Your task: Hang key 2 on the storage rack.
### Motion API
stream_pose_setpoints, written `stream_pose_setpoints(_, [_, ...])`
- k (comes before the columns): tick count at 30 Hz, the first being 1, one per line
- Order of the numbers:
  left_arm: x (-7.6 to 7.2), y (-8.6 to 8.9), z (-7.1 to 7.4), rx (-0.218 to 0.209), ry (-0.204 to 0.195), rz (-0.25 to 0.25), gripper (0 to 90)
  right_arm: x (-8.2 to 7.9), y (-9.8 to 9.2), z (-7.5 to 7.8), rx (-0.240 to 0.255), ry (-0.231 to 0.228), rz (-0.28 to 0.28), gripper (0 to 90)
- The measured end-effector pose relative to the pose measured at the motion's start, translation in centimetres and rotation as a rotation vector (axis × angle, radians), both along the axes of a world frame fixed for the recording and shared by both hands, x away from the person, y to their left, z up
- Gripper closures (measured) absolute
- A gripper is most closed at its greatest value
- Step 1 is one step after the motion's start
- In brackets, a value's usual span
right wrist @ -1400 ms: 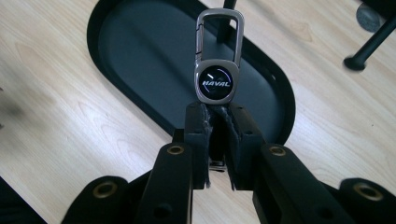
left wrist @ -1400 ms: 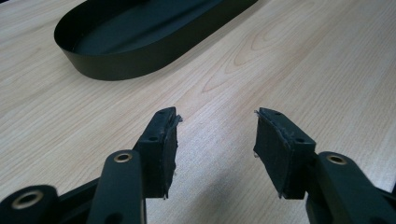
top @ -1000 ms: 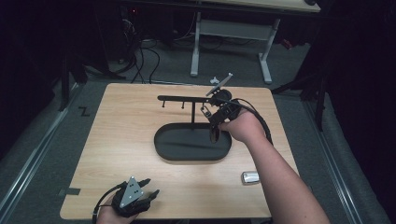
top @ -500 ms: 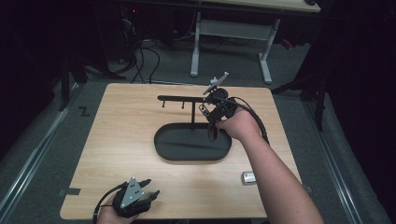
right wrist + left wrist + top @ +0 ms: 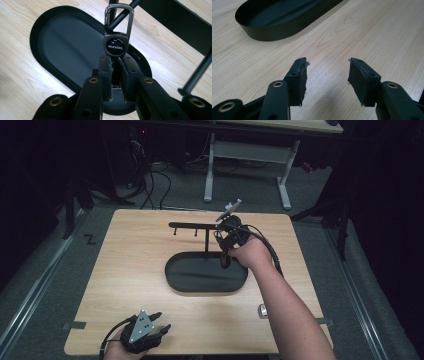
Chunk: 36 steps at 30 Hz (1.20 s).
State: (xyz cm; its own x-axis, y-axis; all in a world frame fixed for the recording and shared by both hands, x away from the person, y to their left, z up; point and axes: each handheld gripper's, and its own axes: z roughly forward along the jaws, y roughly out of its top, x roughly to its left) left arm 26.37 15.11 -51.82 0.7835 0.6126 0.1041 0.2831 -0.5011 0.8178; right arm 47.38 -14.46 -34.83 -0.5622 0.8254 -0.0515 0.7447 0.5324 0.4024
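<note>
Two jaws of the right gripper are clamped on the lower end of a keychain, a dark round fob lettered "NAVAL" with a metal carabiner standing straight up beyond the fingertips. Gripping the tail end leaves the clip free, and its loop sits against a thin black peg of the stand just ahead of the jaws, so I judge the aim is to hang the keychain on that peg or lift it off it. Directly below the gripper lies the black oval tray, which holds nothing visible on its floor. Near the table's front edge, the left gripper rests with its jaws apart and nothing between them, the tray well ahead of them.
</note>
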Motion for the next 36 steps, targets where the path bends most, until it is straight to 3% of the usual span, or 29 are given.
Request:
stream_pose_setpoints(7, [0.0, 0.1, 0.0, -0.001, 0.003, -0.001, 48.9, 0.3, 0.3, -0.8, 0.003, 0.010, -0.013, 75.8])
stream_pose_setpoints(13, [0.1, 0.0, -0.1, 0.000, 0.002, -0.001, 48.8, -0.7, -0.5, -0.9, 0.020, 0.008, -0.019, 72.9])
stream_pose_setpoints(23, [0.0, -0.3, -0.1, 0.005, 0.003, -0.003, 48.5, -4.6, -5.1, -2.3, 0.047, -0.017, -0.067, 63.0])
stream_pose_setpoints(30, [0.1, -0.4, -0.3, 0.016, 0.007, -0.003, 48.5, -6.7, -8.0, -4.1, 0.061, 0.031, -0.098, 65.4])
stream_pose_setpoints(36, [0.0, -0.4, -0.3, 0.013, 0.010, -0.001, 48.6, -8.6, -10.5, -5.5, 0.076, 0.047, -0.124, 61.7])
